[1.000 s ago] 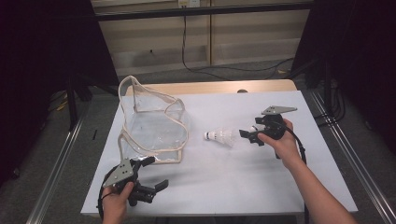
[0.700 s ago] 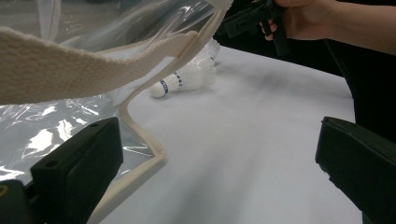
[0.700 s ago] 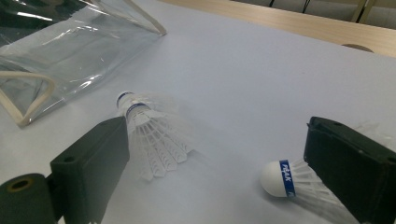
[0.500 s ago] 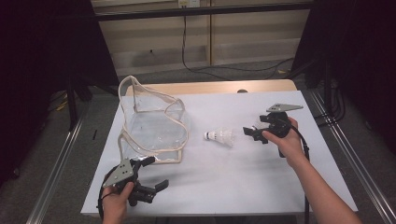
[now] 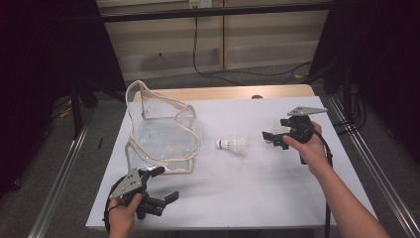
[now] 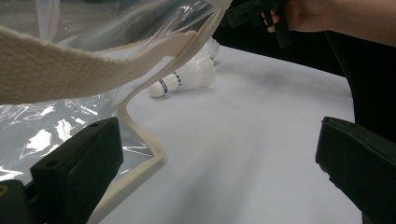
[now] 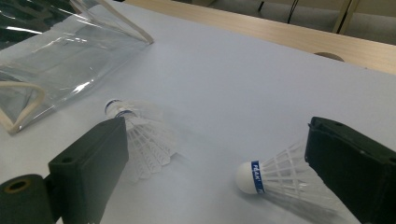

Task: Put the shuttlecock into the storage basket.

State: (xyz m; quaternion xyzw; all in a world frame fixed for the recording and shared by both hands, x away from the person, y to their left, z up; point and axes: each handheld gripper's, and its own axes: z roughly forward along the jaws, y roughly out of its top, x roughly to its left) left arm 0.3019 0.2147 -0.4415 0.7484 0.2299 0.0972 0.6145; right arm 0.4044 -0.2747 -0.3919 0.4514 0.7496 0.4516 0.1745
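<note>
A clear plastic bag (image 5: 158,134) with cream trim lies open at the table's left. A white shuttlecock (image 5: 234,146) with a blue band lies on its side to the right of the bag. It lies ahead in the left gripper view (image 6: 182,79) and beside the left jaw in the right gripper view (image 7: 140,135). A second shuttlecock (image 7: 280,179) lies on the table between the open jaws of my right gripper (image 7: 219,140), untouched. My right gripper (image 5: 275,138) hovers right of the first shuttlecock. My left gripper (image 5: 166,183) stands open near the front edge, beside the bag's trim (image 6: 140,140).
The white table top (image 5: 247,193) ends in a wooden strip (image 5: 223,93) at the back. Metal rails (image 5: 59,173) run along both sides on the floor. A cable (image 5: 324,148) trails from the right gripper along the forearm.
My right gripper has drifted slightly to the right and back, still open. The left gripper, the bag and the shuttlecocks have not moved.
</note>
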